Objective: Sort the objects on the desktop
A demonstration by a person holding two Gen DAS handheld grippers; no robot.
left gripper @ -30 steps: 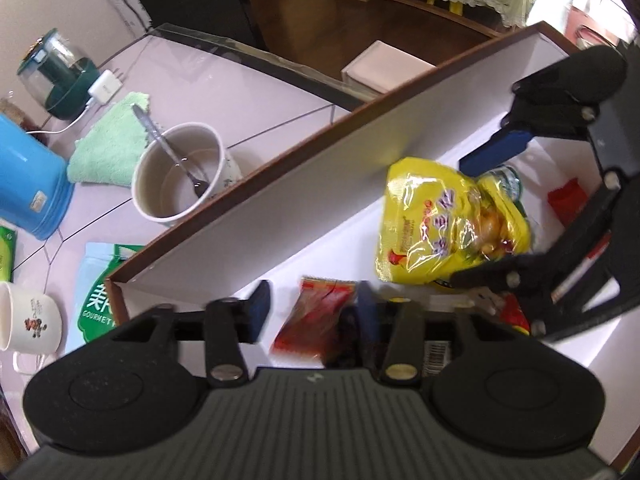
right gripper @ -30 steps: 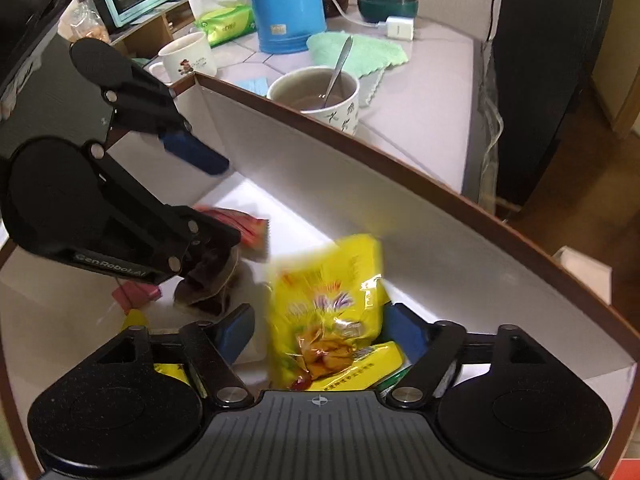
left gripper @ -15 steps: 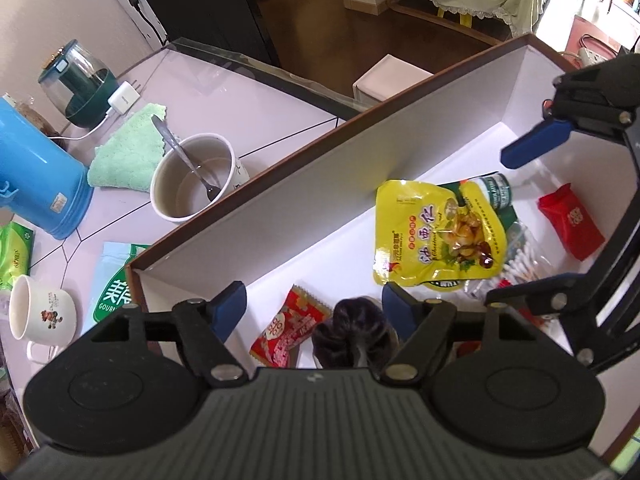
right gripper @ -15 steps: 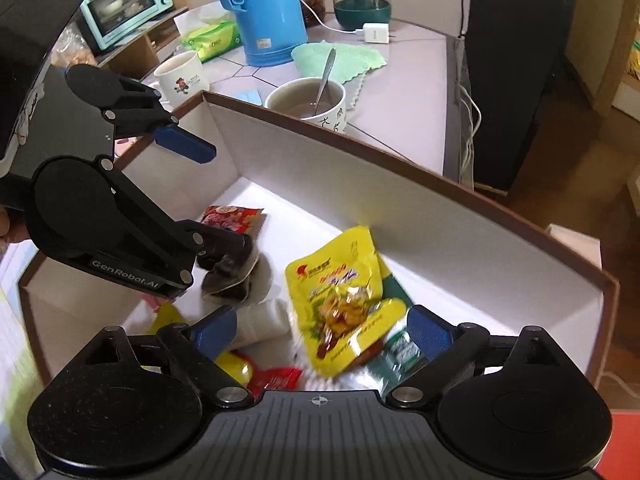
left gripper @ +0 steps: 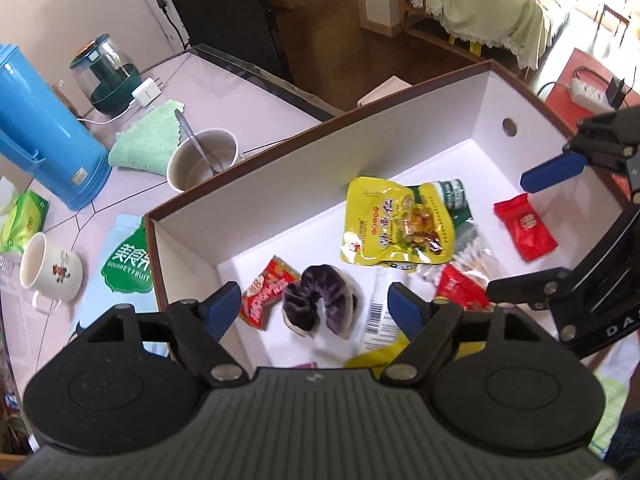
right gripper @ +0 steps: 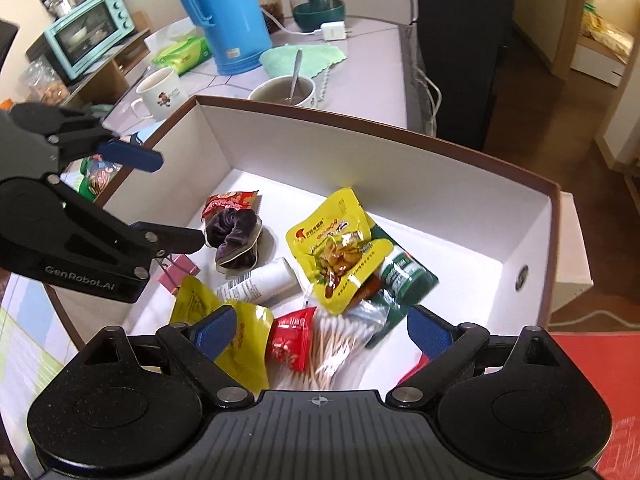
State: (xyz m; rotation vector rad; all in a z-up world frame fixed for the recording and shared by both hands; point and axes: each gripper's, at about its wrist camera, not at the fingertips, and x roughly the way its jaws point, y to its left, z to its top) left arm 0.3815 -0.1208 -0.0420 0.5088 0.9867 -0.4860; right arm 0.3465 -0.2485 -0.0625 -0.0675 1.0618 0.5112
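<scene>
Pale lilac tabletop (right gripper: 368,68) carries a blue thermos (right gripper: 224,12), a green cloth (left gripper: 146,142), a bowl with a spoon (left gripper: 202,160), a white mug (left gripper: 46,272) and a fruit-snack pouch (left gripper: 128,264) lying flat beside a big brown-rimmed, white-lined box (left gripper: 400,128).

Inside the box lie a yellow chestnut pouch (left gripper: 394,220) on top of a green packet (right gripper: 404,276), a purple scrunchie (left gripper: 318,302), a red-and-yellow sachet (left gripper: 266,294), a small red packet (left gripper: 526,228), a bag of cotton swabs (right gripper: 340,344), a white tube (right gripper: 260,278), a pink binder clip (right gripper: 178,272), another red snack packet (right gripper: 290,338) and a yellow wrapper (right gripper: 244,340).

Both tools hang over the box. The left gripper (left gripper: 314,308) has its blue pads spread wide with nothing between them, above the scrunchie. The right gripper (right gripper: 320,330) is likewise spread and empty, above the swabs and red packet.

Small things sit gathered in the box while the fruit-snack pouch rests outside it; this would fit either a sort nearly finished or one with items left to collect, and the pictures do not settle which.

For any pick here, judgement favours pinching a flat pouch by one sealed edge instead of pressing down on its face, and keeping the two tools well apart over the crowded floor so neither drags a neighbouring packet.
</scene>
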